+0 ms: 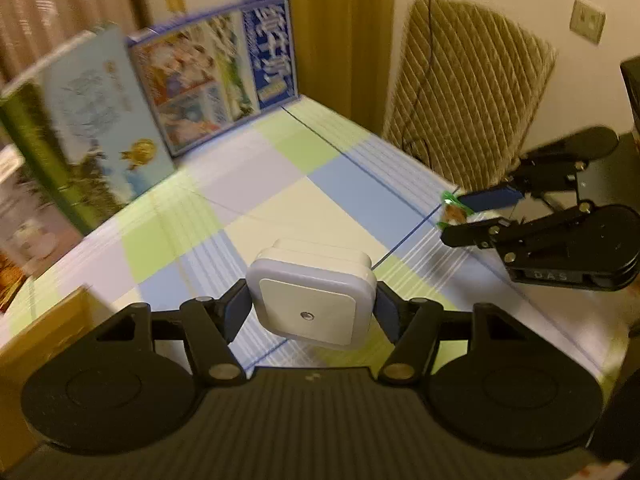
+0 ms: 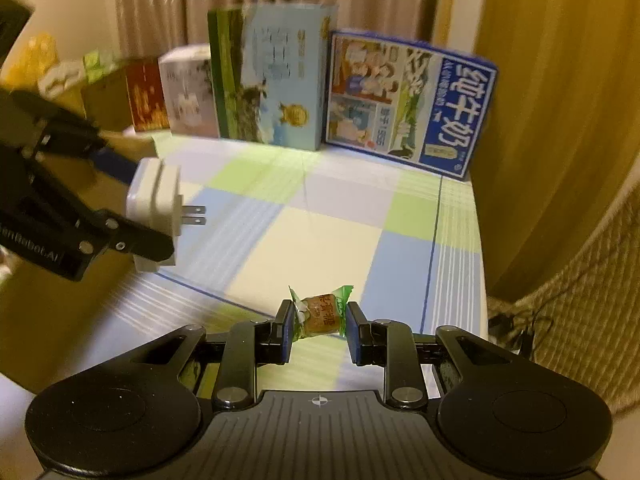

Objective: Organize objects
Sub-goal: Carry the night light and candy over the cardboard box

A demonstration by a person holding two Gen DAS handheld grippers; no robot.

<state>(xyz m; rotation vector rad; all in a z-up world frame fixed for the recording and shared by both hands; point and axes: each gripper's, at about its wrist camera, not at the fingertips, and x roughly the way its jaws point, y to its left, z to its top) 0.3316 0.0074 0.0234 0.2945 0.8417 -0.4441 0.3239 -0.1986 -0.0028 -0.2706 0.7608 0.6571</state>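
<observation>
my left gripper (image 1: 312, 312) is clenched on the white plug-in adapter (image 1: 310, 300), blue pads pressed to its two sides, low centre of the left wrist view, held off the table. my right gripper (image 2: 318, 330) is clamped on a wrapped candy (image 2: 320, 316), green wrapper with an orange-brown middle, low centre of the right wrist view, also clear of the checked tablecloth (image 2: 320, 240).

differences between views: the left view shows only the adapter's flat face with one small round dot; the right view, at its left edge, shows the adapter side-on with two metal prongs (image 2: 194, 216) pointing right. in the left view the candy is a small green scrap at the right edge between the right gripper's fingers; its printing reads only in the right view.

hard to make out: both views are motion-blurred. box lettering is smeared. a brown cardboard edge (image 1: 40, 340) is cut off at lower left of the left view.

count: two grippers, one adapter, one candy. boxes standing along the table's far edge: blue milk carton box (image 2: 412, 108), pale blue-green box (image 2: 272, 76), white box (image 2: 188, 92), red box (image 2: 146, 96), four in the right view. wall sockets (image 1: 586, 20) at upper right of the left view: three.
</observation>
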